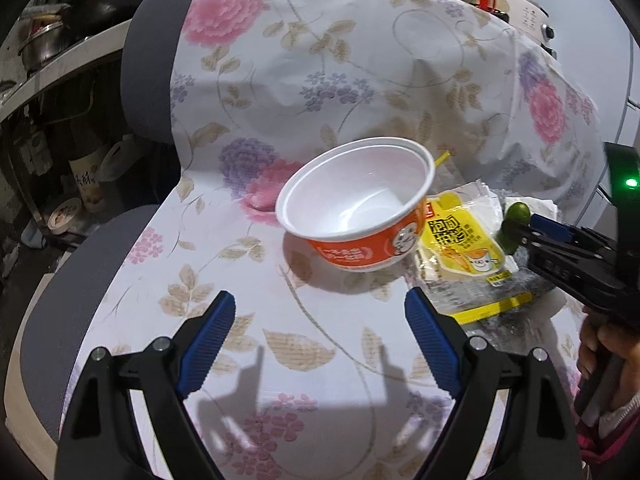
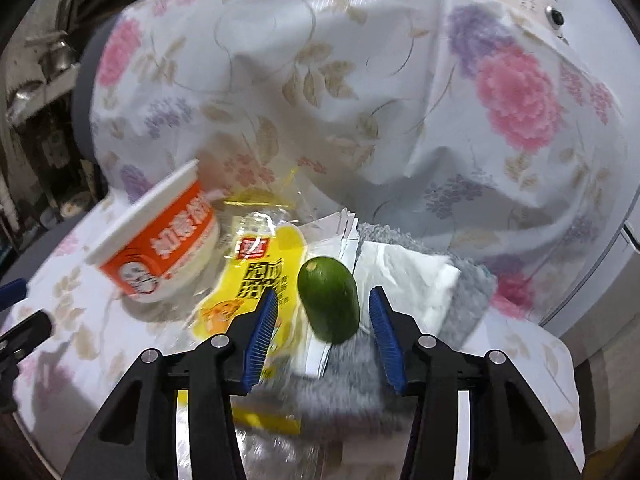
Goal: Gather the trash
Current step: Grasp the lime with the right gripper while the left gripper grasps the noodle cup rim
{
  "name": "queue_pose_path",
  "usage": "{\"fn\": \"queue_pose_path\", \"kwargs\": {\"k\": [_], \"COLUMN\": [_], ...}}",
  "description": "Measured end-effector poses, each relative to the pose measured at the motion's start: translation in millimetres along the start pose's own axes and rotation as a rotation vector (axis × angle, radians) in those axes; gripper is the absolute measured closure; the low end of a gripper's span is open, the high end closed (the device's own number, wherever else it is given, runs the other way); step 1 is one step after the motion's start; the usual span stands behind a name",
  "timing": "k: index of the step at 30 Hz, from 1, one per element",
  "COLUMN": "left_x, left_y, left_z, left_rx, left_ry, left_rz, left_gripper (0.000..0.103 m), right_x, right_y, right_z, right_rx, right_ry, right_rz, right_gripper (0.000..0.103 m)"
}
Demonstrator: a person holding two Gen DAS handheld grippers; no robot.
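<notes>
An empty orange and white noodle bowl (image 1: pixel 356 212) lies tilted on a flowered cloth (image 1: pixel 320 80) draped over a chair. Beside it lie a yellow snack wrapper (image 1: pixel 460 240), white paper (image 2: pixel 404 280) and a small green fruit (image 2: pixel 330 298). My left gripper (image 1: pixel 320 320) is open and empty, in front of the bowl. My right gripper (image 2: pixel 324 320) is open, its blue pads (image 2: pixel 262 336) on either side of the green fruit, not touching it. The bowl (image 2: pixel 160 240) and the wrapper (image 2: pixel 260 272) also show in the right wrist view, left of the fruit. The right gripper shows at the right in the left wrist view (image 1: pixel 516 228).
The grey chair (image 1: pixel 148 60) stands under the cloth. A grey towel (image 2: pixel 468 296) lies under the paper. Shelves with pots and bottles (image 1: pixel 48 80) stand at the left. A white appliance (image 2: pixel 540 4) is behind the chair at the upper right.
</notes>
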State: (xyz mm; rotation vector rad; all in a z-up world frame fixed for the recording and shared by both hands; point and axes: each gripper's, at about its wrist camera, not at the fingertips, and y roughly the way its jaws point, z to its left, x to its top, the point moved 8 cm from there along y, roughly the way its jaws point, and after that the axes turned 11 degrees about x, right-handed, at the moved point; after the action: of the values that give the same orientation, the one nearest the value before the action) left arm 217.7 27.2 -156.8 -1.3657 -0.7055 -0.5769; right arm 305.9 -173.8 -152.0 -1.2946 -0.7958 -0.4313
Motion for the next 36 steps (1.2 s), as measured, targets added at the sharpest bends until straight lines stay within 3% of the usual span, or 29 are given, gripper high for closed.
{"fn": "queue_pose_path", "kwargs": {"k": [3,5,10,15,21,25,29,30,32,36], "left_x": [2,4,15,39,43,29,17,17,19,28], "left_y": [2,3,5,22,71,86,92,90,82,53], "left_z": [7,11,24,40,32,21,8,5,3,7], "left_rx": [0.007,0.008,0.007,0.073,0.082,0.006,-0.093,-0.108,-0.126,-0.142], "left_ry": [-0.015,-0.021,-0.07,-0.126,-0.118,-0.138,-0.169,-0.17,-0.173,-0.191], "left_rz": [0.005,0.004,0.003,-0.008,0.096,0.16,0.212,0.207,0.183,0.107], "left_gripper": [0.019,0.019,0.019,0.019,0.019,0.021,0.052,0.055,0.072,0.092], "right_x": [-1,-1,0,-12,-31,-39,-46,-48,-50,-53], "right_y": [9,-1,-51,-82,-95,-95,-96,-97,-101,-113], "right_z": [0,-2,1,8,15,17,17,16,15,8], "right_rx": [-0.054,-0.069,-0.01,0.027,0.051,0.058,0.085,0.082,0.078,0.076], "right_ry": [-0.032,-0.014,0.023,0.006,0.007,0.012,0.043,0.046,0.048,0.074], "right_rz": [0.029,0.003,-0.095,-0.105,-0.093,-0.082,-0.071,-0.069,-0.071,-0.086], "right_gripper": [0.056,0.071,0.071,0.071,0.071,0.071,0.071,0.071,0.071,0.071]}}
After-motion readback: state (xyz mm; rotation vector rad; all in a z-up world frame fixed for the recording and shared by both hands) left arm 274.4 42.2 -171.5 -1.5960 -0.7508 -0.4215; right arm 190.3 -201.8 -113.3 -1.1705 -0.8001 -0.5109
